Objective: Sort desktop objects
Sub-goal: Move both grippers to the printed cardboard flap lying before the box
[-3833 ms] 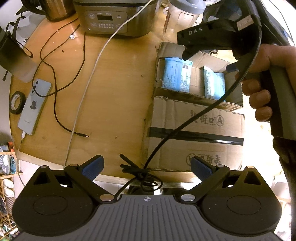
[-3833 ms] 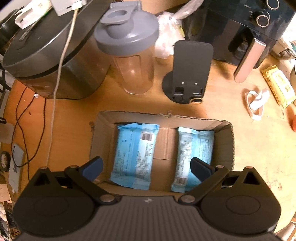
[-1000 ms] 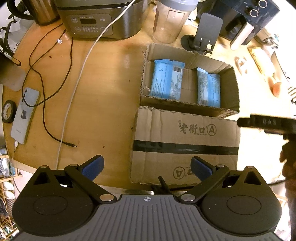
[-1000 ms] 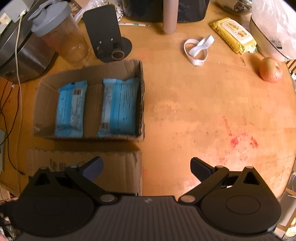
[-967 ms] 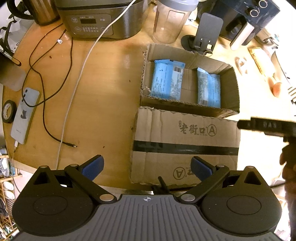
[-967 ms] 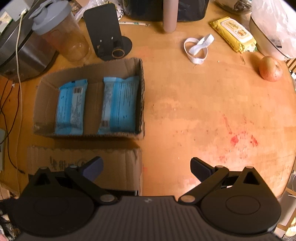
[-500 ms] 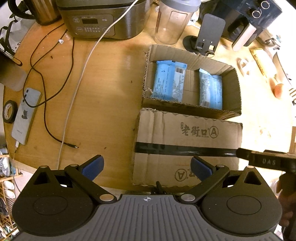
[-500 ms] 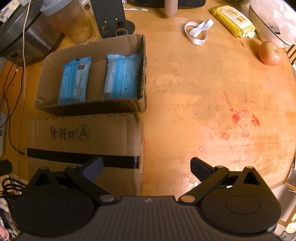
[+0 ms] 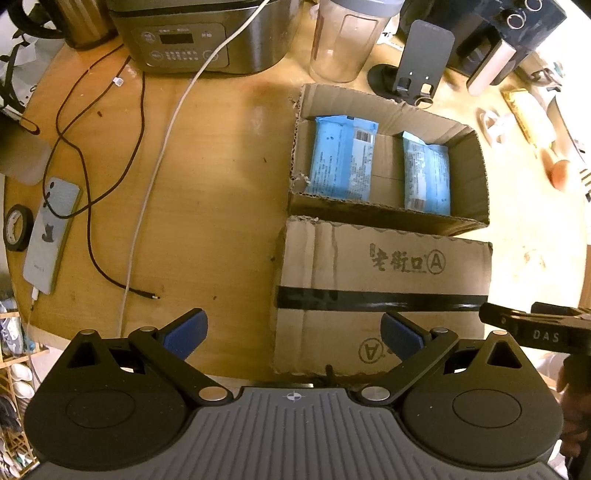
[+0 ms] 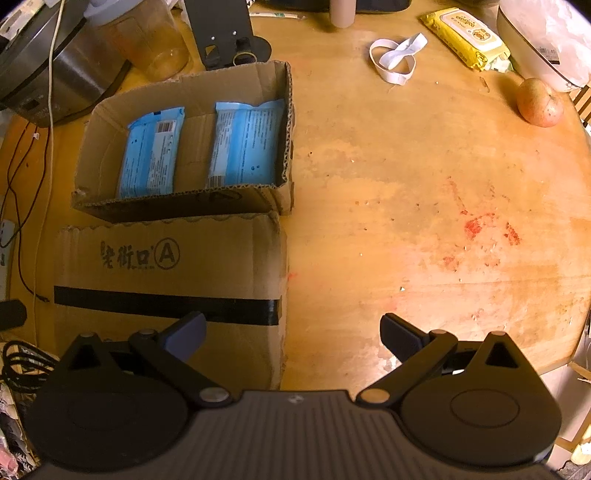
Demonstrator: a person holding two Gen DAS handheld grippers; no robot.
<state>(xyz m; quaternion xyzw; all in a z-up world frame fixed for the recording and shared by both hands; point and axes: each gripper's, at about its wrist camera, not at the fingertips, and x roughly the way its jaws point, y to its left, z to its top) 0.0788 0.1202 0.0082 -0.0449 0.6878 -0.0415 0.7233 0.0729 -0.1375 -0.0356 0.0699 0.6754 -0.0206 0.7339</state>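
An open cardboard box (image 9: 476,173) (image 10: 92,147) sits on the round wooden table with its front flap (image 9: 384,291) (image 10: 170,280) folded down flat toward me. Two blue packets lie side by side inside, the left packet (image 9: 343,162) (image 10: 153,157) and the right packet (image 9: 426,177) (image 10: 245,142). My left gripper (image 9: 293,332) hangs open above the table's near edge, in front of the flap. My right gripper (image 10: 293,332) is open too, over the flap's right edge and bare wood. Its black body (image 9: 535,328) shows at the right of the left wrist view.
Behind the box stand a rice cooker (image 9: 199,33), a clear shaker cup (image 9: 347,40) and a black phone stand (image 9: 417,62). Cables (image 9: 136,122), a phone (image 9: 48,236) and a tape roll (image 9: 16,227) lie left. A white band (image 10: 395,55), yellow wipes pack (image 10: 465,35) and an apple (image 10: 539,101) lie right.
Both grippers have pulled back toward the table's near edge since 3.8 s ago, when the right one hung over the box. Both stay open. Box and packets have not moved.
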